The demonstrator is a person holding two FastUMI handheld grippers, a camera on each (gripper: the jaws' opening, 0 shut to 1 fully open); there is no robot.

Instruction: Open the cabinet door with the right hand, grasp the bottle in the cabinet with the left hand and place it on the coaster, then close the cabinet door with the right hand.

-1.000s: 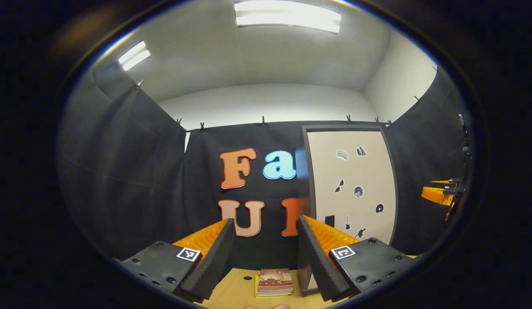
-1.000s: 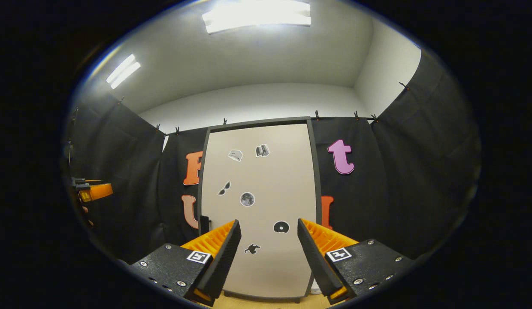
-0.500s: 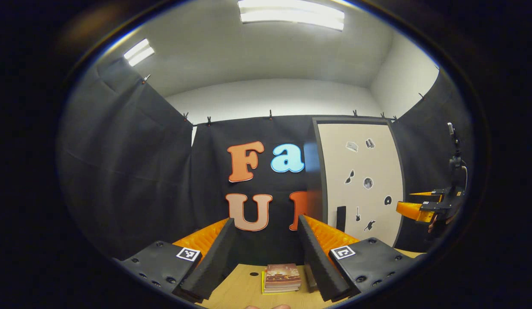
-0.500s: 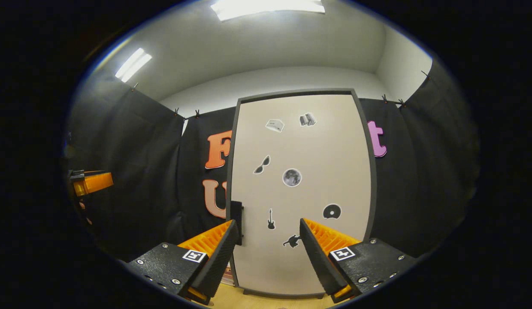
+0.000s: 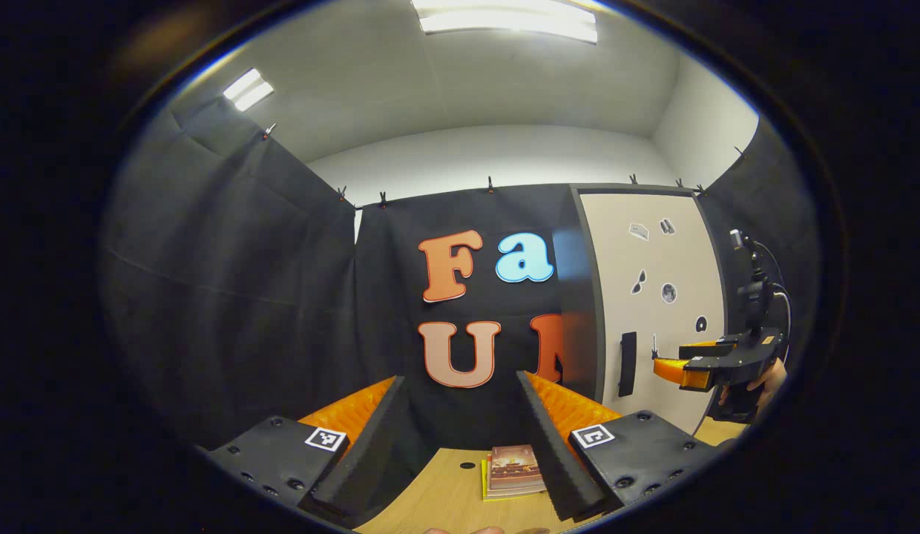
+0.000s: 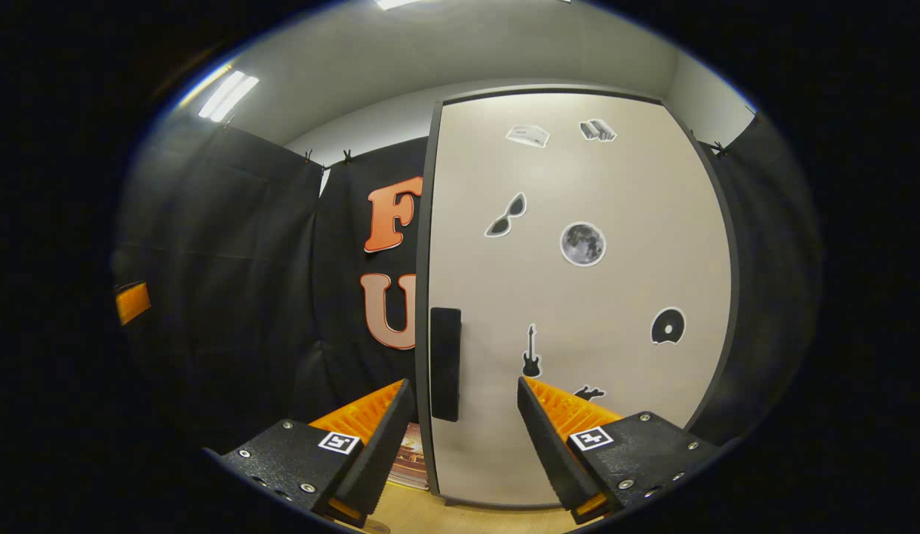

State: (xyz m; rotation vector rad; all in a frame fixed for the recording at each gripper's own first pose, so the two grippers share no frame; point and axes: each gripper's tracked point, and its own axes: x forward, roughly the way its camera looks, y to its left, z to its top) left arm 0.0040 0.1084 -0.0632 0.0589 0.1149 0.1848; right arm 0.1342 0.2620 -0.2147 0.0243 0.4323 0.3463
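Jaws on both the right gripper [image 6: 464, 426] and left gripper [image 5: 460, 430] gape empty; door [image 6: 579, 297] closed, its handle [image 6: 445, 374] lower centre — off-line closing could slip off that slim handle, bottle presumably behind.

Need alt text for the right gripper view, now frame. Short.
The right gripper points with open jaws at the closed cabinet door, lined up with the dark vertical handle at the door's left edge but not yet gripping it. Small stickers dot the pale door, and the stack of books lies on the wooden table below.
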